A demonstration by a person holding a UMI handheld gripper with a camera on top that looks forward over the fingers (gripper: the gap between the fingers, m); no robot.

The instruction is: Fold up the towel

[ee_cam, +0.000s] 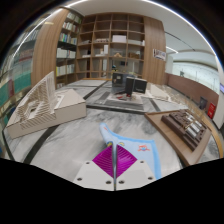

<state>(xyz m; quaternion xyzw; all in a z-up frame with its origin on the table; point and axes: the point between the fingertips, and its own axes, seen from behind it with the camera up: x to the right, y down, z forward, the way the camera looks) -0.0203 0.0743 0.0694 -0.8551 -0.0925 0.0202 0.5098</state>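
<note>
My gripper [113, 150] has its two magenta pads [104, 160] pressed together with no gap between them. A thin light-blue and white towel [128, 141] is pinched between the pads; its edge runs up from the fingertips and a stretch of it lies just ahead and to the right of them on the pale marbled table [70, 140]. How much of the towel hangs below the fingers is hidden.
A white architectural model [42, 108] stands on the left of the table. A wooden tray with a dark model [186, 128] lies to the right. Further models [128, 92] sit beyond, with wooden bookshelves [108, 45] at the back.
</note>
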